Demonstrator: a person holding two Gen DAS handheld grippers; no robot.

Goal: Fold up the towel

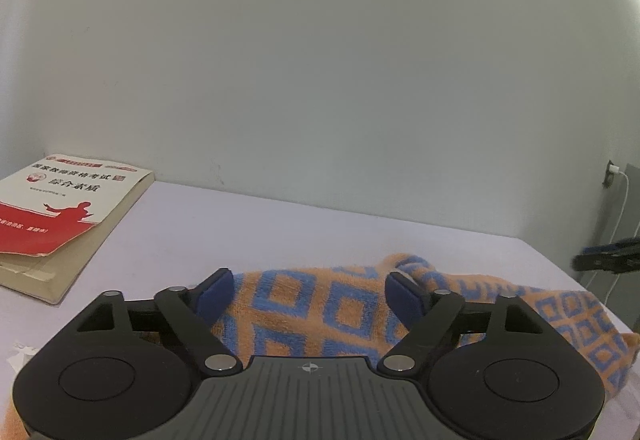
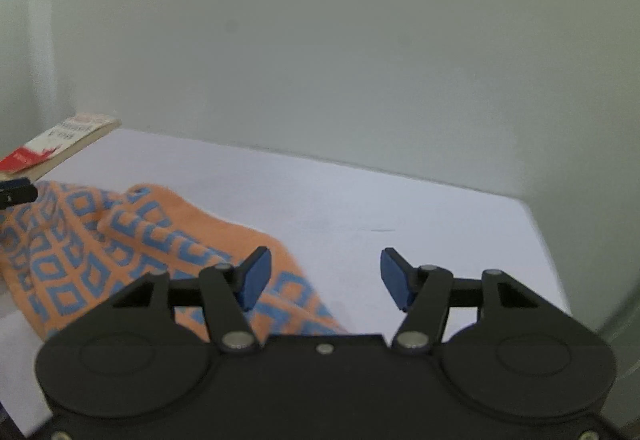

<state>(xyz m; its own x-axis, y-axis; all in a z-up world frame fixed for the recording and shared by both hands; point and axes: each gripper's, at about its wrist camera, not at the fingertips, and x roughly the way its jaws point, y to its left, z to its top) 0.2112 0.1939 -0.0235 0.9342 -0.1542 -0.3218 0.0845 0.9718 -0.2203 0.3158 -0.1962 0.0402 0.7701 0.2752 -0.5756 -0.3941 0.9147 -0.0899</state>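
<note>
Left wrist view: your left claw [image 1: 308, 294] hangs released over the rumpled towel [image 1: 344, 312] on the bench [image 1: 280, 228]. The right claw [image 2: 326, 278] is likewise released. Expect soft, limp, light cloth; pinch an outer corner.

a plain home room, likely a study corner or bedroom: a white table [image 1: 280, 232] pushed against a bare white wall [image 1: 320, 60], a worn exam-prep paperback [image 1: 60, 216] lying at the table's far left corner, and a phone charger plugged into a wall socket [image 1: 611, 176] past the table's right edge.
</note>
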